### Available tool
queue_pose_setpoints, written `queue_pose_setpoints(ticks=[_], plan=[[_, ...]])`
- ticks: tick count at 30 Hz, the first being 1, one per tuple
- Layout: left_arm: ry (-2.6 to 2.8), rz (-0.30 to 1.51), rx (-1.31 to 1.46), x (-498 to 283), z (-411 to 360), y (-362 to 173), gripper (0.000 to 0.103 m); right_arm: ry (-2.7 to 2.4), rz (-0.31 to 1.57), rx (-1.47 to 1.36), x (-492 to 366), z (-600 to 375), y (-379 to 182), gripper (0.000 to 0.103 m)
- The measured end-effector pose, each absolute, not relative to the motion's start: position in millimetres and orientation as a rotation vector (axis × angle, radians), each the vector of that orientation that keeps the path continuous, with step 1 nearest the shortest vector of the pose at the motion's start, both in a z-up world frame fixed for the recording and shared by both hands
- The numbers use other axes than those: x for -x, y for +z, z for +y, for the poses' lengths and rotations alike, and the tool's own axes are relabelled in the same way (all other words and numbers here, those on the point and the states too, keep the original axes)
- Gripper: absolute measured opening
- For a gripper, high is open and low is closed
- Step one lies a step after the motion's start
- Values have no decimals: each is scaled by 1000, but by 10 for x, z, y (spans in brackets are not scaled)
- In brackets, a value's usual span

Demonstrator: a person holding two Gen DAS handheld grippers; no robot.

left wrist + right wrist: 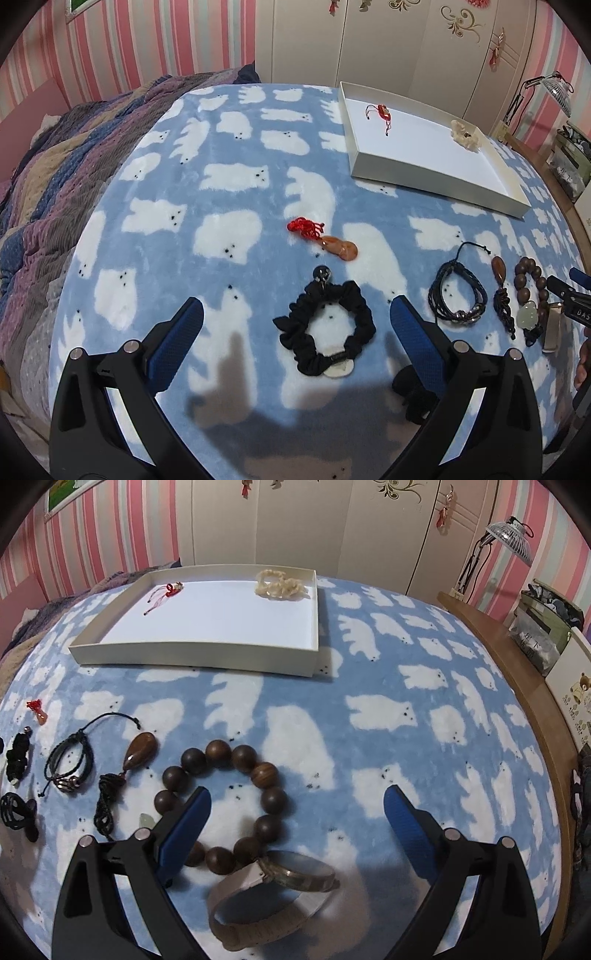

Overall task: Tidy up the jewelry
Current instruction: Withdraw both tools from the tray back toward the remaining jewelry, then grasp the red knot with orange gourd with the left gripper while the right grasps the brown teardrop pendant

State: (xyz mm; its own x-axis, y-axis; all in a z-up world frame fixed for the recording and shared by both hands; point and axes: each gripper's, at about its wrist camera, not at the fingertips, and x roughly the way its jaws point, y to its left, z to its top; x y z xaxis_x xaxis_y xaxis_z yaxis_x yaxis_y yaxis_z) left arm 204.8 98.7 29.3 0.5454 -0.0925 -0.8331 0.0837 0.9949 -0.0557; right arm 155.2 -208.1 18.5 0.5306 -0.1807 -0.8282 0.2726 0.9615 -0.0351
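Note:
My left gripper is open above a black scrunchie on the blue bear-print blanket. Beyond it lies an orange pendant on a red knot. To the right lie a black cord bracelet, a brown pendant and a wooden bead bracelet. My right gripper is open over the wooden bead bracelet and a pink-strapped watch. The white tray holds a red charm and a cream bracelet.
A striped quilt is bunched at the blanket's left. A wooden bed edge runs along the right, with boxes and a desk fan beyond it. A black hair claw lies at the near left.

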Motion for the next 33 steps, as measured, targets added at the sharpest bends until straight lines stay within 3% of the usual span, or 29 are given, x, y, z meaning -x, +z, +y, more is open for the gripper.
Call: queue_pose_setpoints(ticks=[30,32,33], plan=[[-122,1055,-17,-2412,937,415,99,-113,1092,-65,-1796,-1248,395,93],[-131,1078,-2,-2448,962,410,98,-102,1113,-62,-1836,-1196,385,89],[-137,1093,-2,-2462,965,403,95,-98,1131,-63,-1866,-1178,373,82]])
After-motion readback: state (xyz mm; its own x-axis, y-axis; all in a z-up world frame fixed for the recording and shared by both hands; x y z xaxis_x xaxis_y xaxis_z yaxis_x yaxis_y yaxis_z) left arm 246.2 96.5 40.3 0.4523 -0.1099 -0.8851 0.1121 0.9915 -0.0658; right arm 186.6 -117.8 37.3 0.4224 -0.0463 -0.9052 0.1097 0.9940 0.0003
